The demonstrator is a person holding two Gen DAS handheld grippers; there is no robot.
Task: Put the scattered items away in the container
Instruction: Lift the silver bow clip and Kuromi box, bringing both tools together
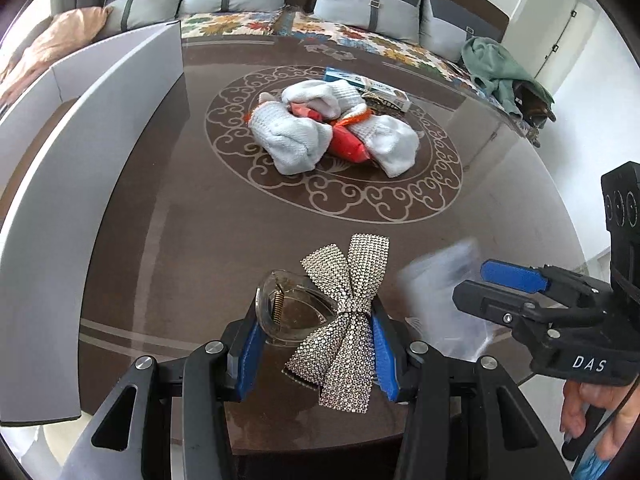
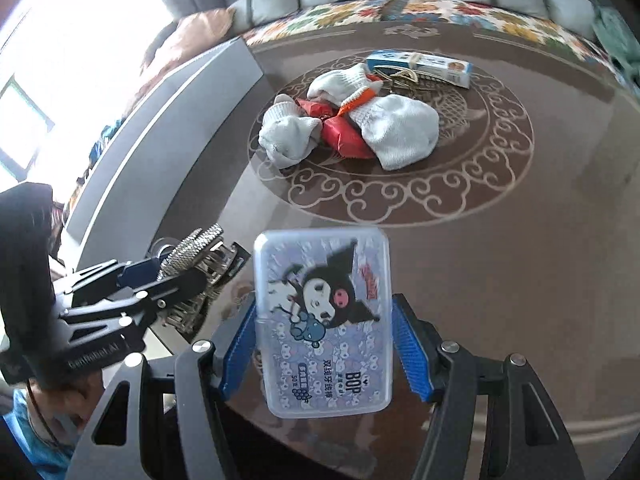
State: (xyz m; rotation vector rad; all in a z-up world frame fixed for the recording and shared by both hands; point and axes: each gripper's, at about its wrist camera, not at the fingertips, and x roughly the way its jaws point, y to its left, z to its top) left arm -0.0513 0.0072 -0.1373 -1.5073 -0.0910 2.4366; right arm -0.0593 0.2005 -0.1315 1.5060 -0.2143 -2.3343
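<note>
Left gripper (image 1: pixel 316 344): blue pads are pinched on a rhinestone bow hair clip (image 1: pixel 340 320), clear claw part on the left, sparkly bow draped over the right side; it's all held just above the table (image 1: pixel 200 260)

Right gripper (image 2: pixel 324 348): jaws are pressed against both sides of a clear plastic floss box (image 2: pixel 324 320) with a cartoon print on the lid; the box is lifted clear of the tabletop, tilted a bit; seen blurry from the left wrist cam

Both grippers: held near each other at the near edge of the table, left one visible in the right wrist view with the bow in it

Pile in the middle: white socks (image 1: pixel 292 136) bunched together with red packets (image 1: pixel 350 144) tucked between them; all sat on the swirly round pattern

Behind the pile: a blue-and-white carton (image 2: pixel 420 65) is laid flat, touching or just beside the socks; something gold-ish next to it, can't be made out

Container: a grey box (image 1: pixel 80 168) is stood along the left side of the table, well apart from the pile; inside can't really be seen

Far back: sofa (image 1: pixel 360 4) with grey cushions and a floral cover
</note>
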